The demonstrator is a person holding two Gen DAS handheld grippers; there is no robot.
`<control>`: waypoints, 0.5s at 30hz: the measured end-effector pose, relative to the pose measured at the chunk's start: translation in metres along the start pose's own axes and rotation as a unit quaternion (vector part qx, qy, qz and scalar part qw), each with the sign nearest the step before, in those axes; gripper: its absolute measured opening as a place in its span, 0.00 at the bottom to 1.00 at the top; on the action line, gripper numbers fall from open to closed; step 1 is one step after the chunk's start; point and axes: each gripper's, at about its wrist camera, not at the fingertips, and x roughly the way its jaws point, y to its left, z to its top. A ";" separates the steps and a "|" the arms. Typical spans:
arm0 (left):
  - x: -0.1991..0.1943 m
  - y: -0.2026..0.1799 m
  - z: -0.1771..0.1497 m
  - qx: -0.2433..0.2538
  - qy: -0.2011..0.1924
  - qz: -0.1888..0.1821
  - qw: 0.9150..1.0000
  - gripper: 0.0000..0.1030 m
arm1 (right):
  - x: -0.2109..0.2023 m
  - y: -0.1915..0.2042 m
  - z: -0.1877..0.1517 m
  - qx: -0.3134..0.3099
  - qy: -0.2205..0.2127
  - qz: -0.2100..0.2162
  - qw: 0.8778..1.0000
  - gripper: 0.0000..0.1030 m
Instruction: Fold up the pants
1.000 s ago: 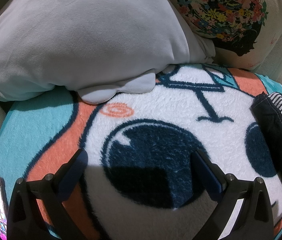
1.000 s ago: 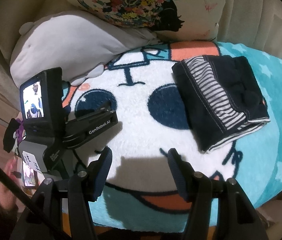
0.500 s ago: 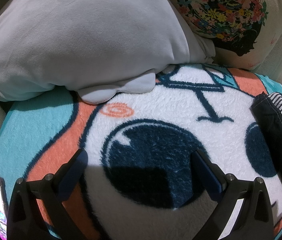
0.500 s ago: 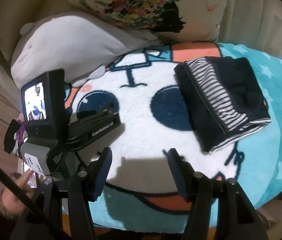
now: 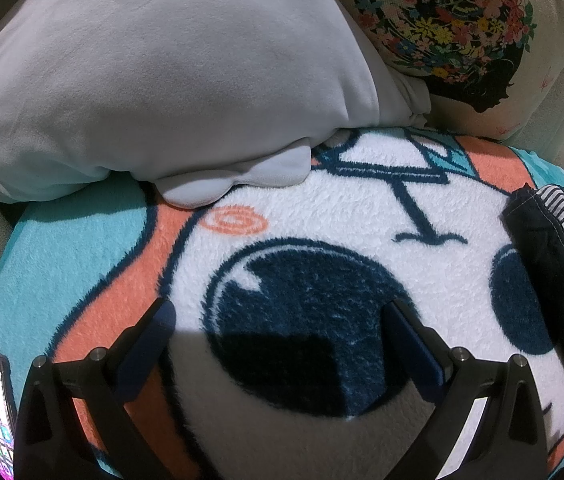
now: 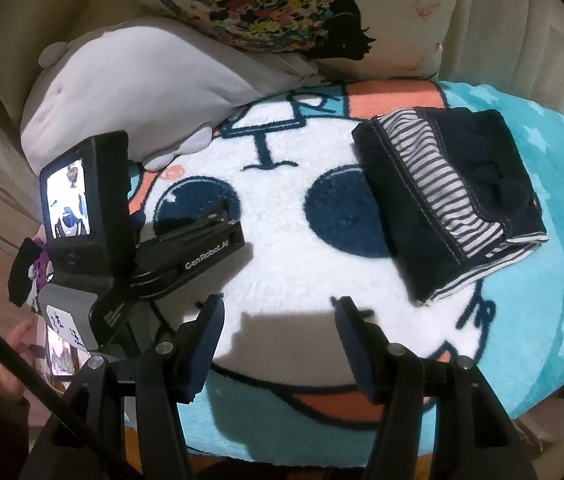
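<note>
We see the folded pants lying on the blanket at upper right of the frame, well apart from our right gripper, spread and empty. Our left gripper is likewise spread, the pants at the right edge.

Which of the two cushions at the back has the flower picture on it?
The cream cushion, behind and right of the plain grey one; it shows flowers and a dark head silhouette.

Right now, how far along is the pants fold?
Looks done: the pants lie in a compact folded rectangle on the blanket, striped lining showing at the fold. In hand: nothing. The left gripper and right gripper are both open and empty, well clear of the pants. Left: probably nothing, at most tidying the loose lower edge.
</note>
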 end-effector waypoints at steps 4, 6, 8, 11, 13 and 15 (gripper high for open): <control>0.000 0.000 0.000 0.000 0.000 0.000 1.000 1.00 | 0.000 0.001 -0.001 0.002 -0.001 -0.002 1.000 0.61; 0.000 0.000 0.000 0.000 0.000 0.000 1.000 1.00 | 0.001 0.002 -0.001 0.003 0.001 -0.002 1.000 0.61; 0.000 0.000 0.000 0.000 0.000 0.000 1.000 1.00 | 0.001 0.002 -0.001 0.002 0.002 -0.001 1.000 0.61; 0.000 0.000 0.000 0.000 0.000 0.000 1.000 1.00 | 0.000 0.003 -0.001 0.001 0.000 -0.002 1.000 0.61; 0.000 0.000 0.000 0.000 0.000 0.000 1.000 1.00 | -0.001 0.002 -0.001 0.002 -0.001 -0.002 1.000 0.61; 0.000 0.000 0.000 0.000 0.000 0.000 1.000 1.00 | 0.000 0.000 -0.001 0.005 -0.002 -0.003 1.000 0.61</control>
